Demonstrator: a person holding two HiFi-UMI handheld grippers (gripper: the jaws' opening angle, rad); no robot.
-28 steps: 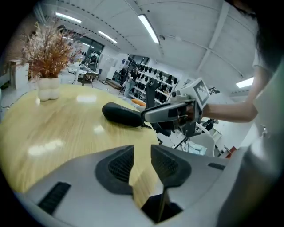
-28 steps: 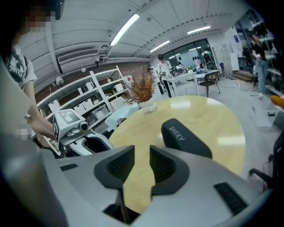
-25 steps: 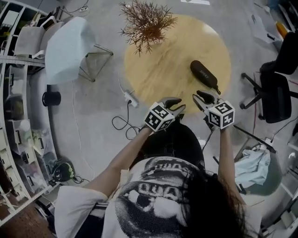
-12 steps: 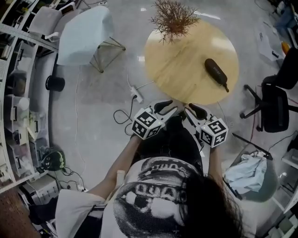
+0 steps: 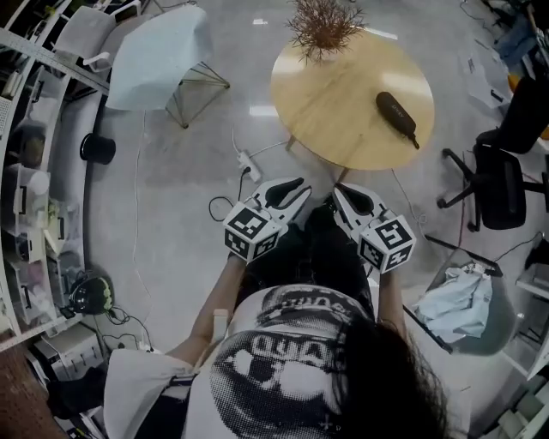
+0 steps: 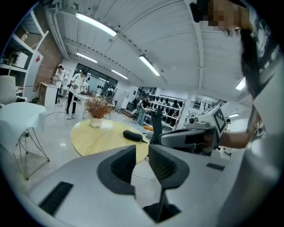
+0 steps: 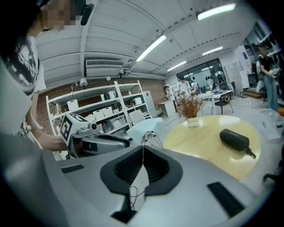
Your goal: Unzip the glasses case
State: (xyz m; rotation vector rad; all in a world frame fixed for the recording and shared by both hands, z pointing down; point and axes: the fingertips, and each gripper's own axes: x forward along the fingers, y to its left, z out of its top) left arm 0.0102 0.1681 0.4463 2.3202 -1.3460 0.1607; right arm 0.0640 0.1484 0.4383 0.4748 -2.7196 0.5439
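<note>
Hovering short of the bench (image 5: 343,103), I see the case (image 5: 396,117) toward its right edge, well apart from me. Left gripper (image 5: 296,184), empty, has just been closing, its fingers narrowly apart; right gripper (image 5: 343,193) has fingers together. The case seems light, stiff and slick: brace the body, pinch the pull (image 5: 415,141).

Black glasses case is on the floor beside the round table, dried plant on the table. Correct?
No. The glasses case lies on the round table itself, near its right edge in the head view. The dried plant is on the table, as stated.
</note>
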